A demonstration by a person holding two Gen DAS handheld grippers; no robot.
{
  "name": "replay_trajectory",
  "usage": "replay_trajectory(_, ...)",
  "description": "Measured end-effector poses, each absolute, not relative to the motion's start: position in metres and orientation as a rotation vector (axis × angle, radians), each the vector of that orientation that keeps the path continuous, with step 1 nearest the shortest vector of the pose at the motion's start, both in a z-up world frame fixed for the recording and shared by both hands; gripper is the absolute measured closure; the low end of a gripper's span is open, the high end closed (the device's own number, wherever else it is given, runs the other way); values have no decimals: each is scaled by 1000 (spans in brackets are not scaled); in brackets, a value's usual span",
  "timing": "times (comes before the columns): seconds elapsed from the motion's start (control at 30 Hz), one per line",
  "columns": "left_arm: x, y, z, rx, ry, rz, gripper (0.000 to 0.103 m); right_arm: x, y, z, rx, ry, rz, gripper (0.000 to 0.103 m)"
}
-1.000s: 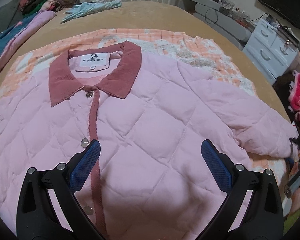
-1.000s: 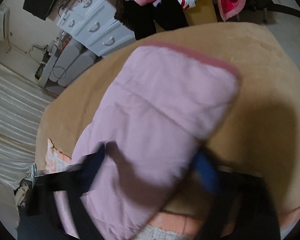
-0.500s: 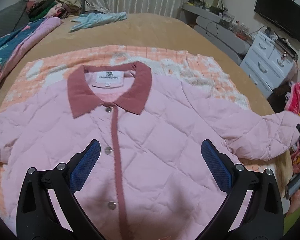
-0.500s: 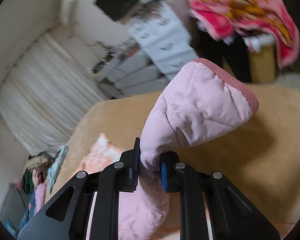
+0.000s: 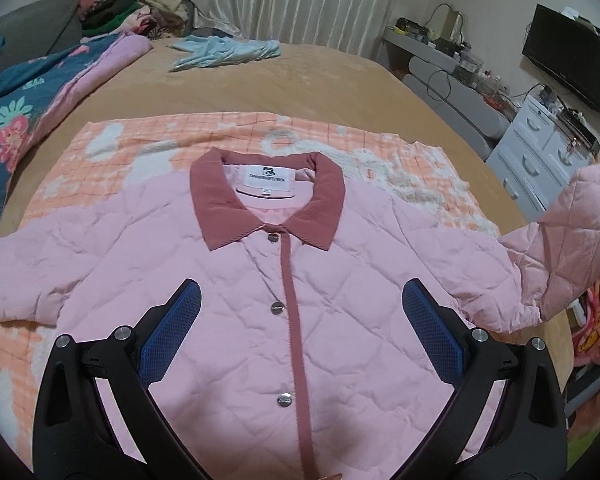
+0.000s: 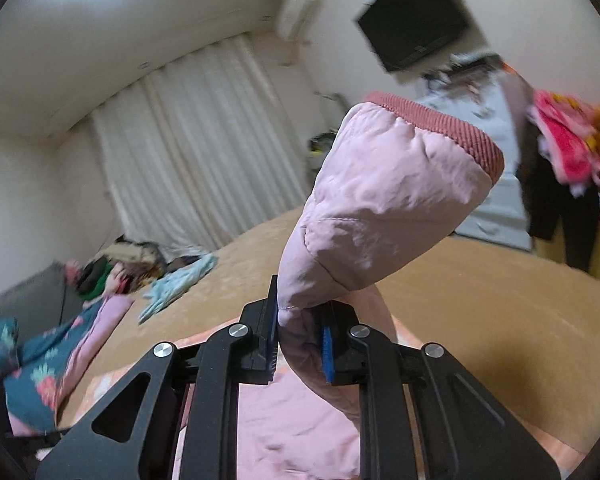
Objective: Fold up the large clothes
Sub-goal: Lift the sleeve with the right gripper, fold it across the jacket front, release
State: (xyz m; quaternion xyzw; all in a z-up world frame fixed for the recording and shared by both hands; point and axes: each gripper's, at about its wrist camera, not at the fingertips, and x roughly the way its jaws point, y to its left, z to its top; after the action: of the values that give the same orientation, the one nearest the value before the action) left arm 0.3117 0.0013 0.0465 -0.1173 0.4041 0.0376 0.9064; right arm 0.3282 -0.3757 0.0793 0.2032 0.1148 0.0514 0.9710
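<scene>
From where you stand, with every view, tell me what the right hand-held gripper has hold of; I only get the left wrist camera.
Observer: The right hand-held gripper is shut on the sleeve of the pink jacket, pinching it a little way back from the cuff.
Operator: Give me the cuff's state.
Observer: The ribbed cuff stands up above the jaws, clear of the bed.
Operator: Now report what is past the far edge of the bed on that side.
Observer: A bright pink patterned blanket is draped over dark clothes there, beside the white drawers.
</scene>
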Motion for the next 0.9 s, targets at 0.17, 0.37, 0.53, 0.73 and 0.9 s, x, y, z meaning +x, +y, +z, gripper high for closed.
replay_trajectory(0.17, 302, 14, 65, -231, 801, 75, 8, 323, -331, 104, 333, 220, 164, 88)
replay_trajectory(0.37, 289, 33, 86, -258, 761, 73, 8, 327, -282, 132, 263, 237, 233, 88)
replay_trajectory(0.53, 279, 49, 95, -276, 746, 73, 8, 328, -247, 146, 211, 259, 276, 88)
replay_trajectory(0.73, 269, 69, 99, -282, 737, 88, 8, 323, -208, 147, 163, 285, 312, 88)
replay_trajectory(0.9, 264, 86, 94, -282, 742, 104, 8, 320, -178, 142, 128, 310, 338, 88)
